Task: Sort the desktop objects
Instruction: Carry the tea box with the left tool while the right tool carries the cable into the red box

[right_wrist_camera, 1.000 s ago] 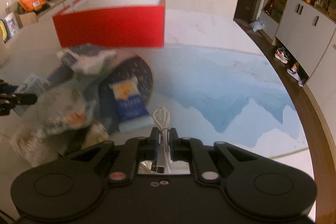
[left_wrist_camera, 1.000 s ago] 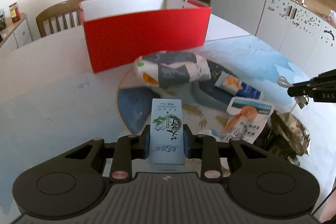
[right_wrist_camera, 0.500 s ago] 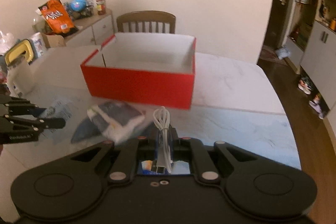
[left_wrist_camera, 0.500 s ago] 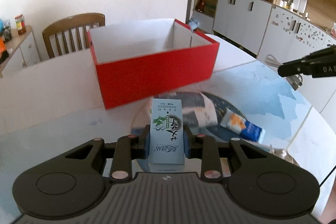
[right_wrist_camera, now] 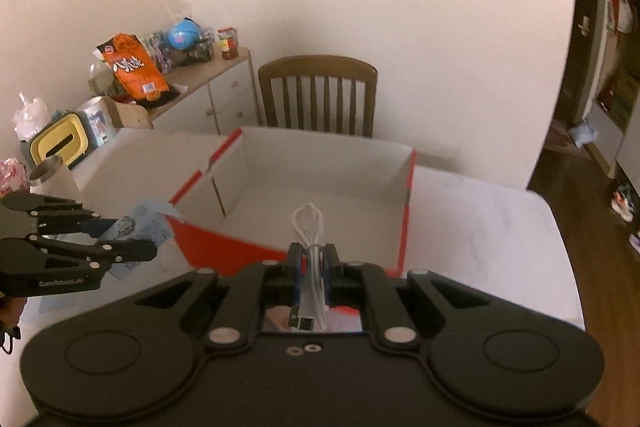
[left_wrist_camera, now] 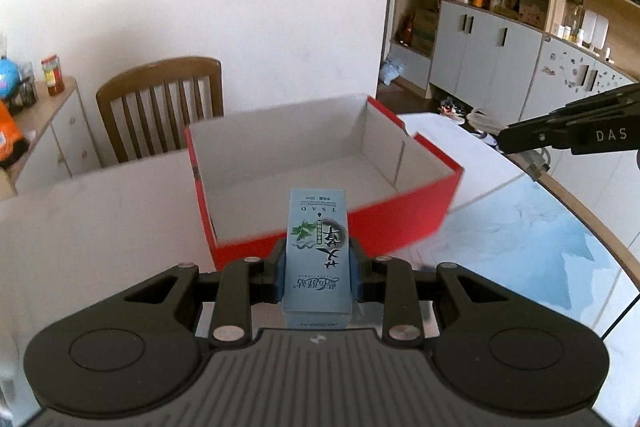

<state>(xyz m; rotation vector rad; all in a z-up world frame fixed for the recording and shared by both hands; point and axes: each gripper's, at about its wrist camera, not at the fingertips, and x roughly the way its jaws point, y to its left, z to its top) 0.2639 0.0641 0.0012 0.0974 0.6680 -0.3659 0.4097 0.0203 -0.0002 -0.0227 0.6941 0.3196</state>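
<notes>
Before the red box (left_wrist_camera: 400, 223): our left gripper (left_wrist_camera: 318, 263) pinches a pale blue carton (left_wrist_camera: 316, 255); our right gripper (right_wrist_camera: 314, 263) pinches a coiled white cable (right_wrist_camera: 310, 227).

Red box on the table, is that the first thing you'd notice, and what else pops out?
Yes, the big red box stands open in the middle of the table, white inside, with nothing seen in it. Just in front of it, the left tool grips a pale blue carton, and the right tool pinches a coiled white cable. Behind the box stands a wooden chair.
</notes>
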